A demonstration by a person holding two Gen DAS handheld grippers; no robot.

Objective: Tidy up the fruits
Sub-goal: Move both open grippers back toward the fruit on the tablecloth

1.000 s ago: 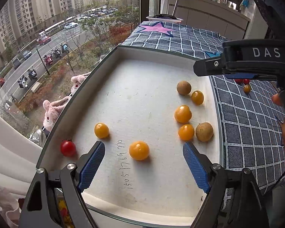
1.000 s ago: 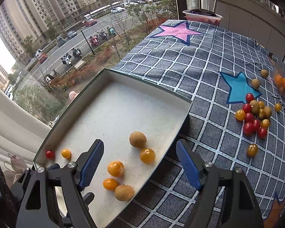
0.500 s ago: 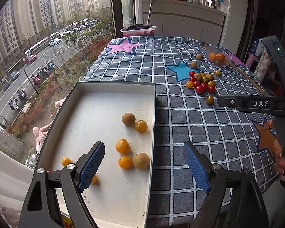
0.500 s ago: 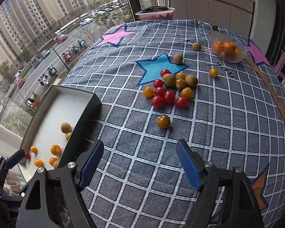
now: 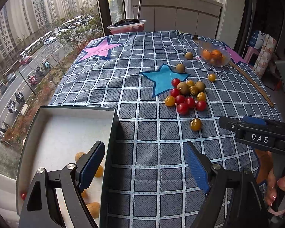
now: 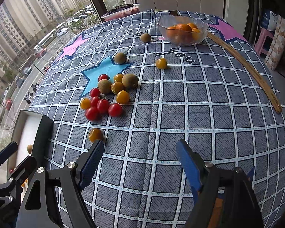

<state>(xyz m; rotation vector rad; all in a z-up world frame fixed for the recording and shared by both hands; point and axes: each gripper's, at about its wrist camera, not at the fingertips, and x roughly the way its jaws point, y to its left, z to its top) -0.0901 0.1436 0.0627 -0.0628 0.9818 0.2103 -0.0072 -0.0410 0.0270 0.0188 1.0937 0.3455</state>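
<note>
A pile of red and yellow cherry tomatoes and brown longans point(image 5: 187, 95) point(image 6: 108, 95) lies on the checked tablecloth by the blue star. One yellow tomato point(image 5: 195, 124) point(image 6: 95, 134) lies apart, nearer to me. A white tray point(image 5: 72, 125) point(image 6: 26, 129) at the table's left edge holds several yellow fruits point(image 5: 94, 210) and a red tomato point(image 5: 23, 195). My left gripper point(image 5: 145, 165) is open and empty over the tray's right wall. My right gripper point(image 6: 139, 163) is open and empty above the cloth, its left finger just by the lone yellow tomato.
A glass bowl of oranges point(image 5: 213, 56) point(image 6: 183, 30) stands at the back right, next to a long wooden stick point(image 6: 245, 68). Two longans point(image 6: 120, 57) point(image 6: 145, 37) and a yellow tomato point(image 6: 161, 63) lie apart. A pink basin point(image 5: 126, 25) stands at the far edge by the window.
Both grippers have swung right, away from the tray and toward the fruit pile on the cloth. Both stayed open and empty. The right gripper has come closer to the lone yellow tomato.
</note>
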